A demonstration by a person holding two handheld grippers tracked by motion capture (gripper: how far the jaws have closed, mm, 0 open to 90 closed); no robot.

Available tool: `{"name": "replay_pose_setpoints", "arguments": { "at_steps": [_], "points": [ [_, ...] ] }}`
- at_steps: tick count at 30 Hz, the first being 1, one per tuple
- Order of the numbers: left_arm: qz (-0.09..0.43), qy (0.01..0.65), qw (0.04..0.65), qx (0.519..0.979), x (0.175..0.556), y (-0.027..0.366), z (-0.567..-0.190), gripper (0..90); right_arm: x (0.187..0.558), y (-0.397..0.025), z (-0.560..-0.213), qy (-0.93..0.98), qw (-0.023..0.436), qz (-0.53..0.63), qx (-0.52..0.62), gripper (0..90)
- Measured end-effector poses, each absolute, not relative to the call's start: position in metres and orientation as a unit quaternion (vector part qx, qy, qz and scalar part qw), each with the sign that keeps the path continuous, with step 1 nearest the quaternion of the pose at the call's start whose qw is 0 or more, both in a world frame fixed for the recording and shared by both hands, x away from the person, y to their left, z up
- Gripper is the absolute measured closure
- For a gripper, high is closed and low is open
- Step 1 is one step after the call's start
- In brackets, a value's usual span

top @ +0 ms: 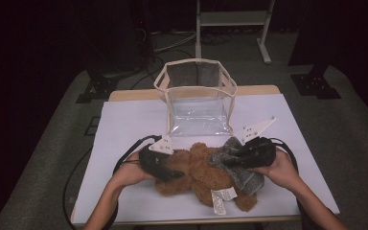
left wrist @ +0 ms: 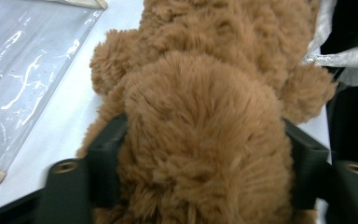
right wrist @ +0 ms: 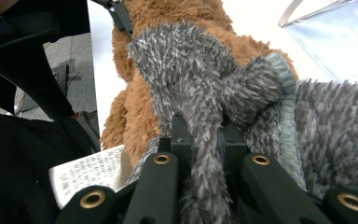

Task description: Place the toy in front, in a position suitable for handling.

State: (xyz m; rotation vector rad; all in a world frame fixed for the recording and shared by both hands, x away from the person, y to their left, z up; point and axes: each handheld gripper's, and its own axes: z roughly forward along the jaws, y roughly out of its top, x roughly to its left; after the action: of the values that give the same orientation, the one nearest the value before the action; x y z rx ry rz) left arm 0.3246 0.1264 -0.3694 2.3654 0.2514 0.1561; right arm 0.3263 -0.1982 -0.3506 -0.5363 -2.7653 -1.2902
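- We hold the left gripper [top: 171, 173] at the near left of the brown teddy bear [top: 199, 172], its jaws clamped around a thick, rounded part of the plush; in the left gripper view the fur bulges out between the two jaws, touching both.
- We hold the right gripper [top: 227, 162] at the bear's other side, jaws pinched tight on a fold of the grey fuzzy garment [top: 239, 165] that lies over the bear.
- In the right gripper view, the grey pile rises straight out from between the jaws, and a ribbed edge of the garment runs just right of them.
- The bear lies on the white table [top: 124, 129], between the two grippers and touching both.
- A white printed label [top: 220, 197] sticks out of the bear on the near side, just below the right gripper.
- The clear bag with cream trim [top: 197, 98] stands open just beyond both grippers, apart from the bear.
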Motion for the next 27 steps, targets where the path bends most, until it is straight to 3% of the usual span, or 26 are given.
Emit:
{"name": "replay_pose_setpoints", "arguments": {
  "at_steps": [7, 11, 16, 18, 23, 27],
  "points": [
    [0.074, 0.078, 0.367, 0.924, 0.319, 0.120, -0.370, 37.8, 0.331, -0.184, -0.329, -0.900, 0.002, -0.407, -0.158, 80.0],
    [0.084, 0.075, 0.363, 0.925, 0.316, 0.123, -0.371, 38.4, 0.337, -0.153, -0.324, -0.916, -0.005, -0.378, -0.132, 79.7],
    [0.083, 0.082, 0.374, 0.920, 0.313, 0.131, -0.374, 38.9, 0.344, -0.174, -0.331, -0.905, 0.011, -0.397, -0.153, 79.8],
    [0.076, 0.087, 0.384, 0.916, 0.312, 0.132, -0.373, 35.7, 0.339, -0.193, -0.335, -0.896, 0.019, -0.409, -0.172, 79.8],
    [0.059, 0.103, 0.380, 0.917, 0.318, 0.125, -0.368, 20.3, 0.328, -0.197, -0.346, -0.900, 0.032, -0.401, -0.171, 79.9],
    [0.071, 0.090, 0.376, 0.920, 0.316, 0.126, -0.370, 34.2, 0.328, -0.191, -0.340, -0.904, 0.026, -0.395, -0.161, 79.8]
  ]
}}
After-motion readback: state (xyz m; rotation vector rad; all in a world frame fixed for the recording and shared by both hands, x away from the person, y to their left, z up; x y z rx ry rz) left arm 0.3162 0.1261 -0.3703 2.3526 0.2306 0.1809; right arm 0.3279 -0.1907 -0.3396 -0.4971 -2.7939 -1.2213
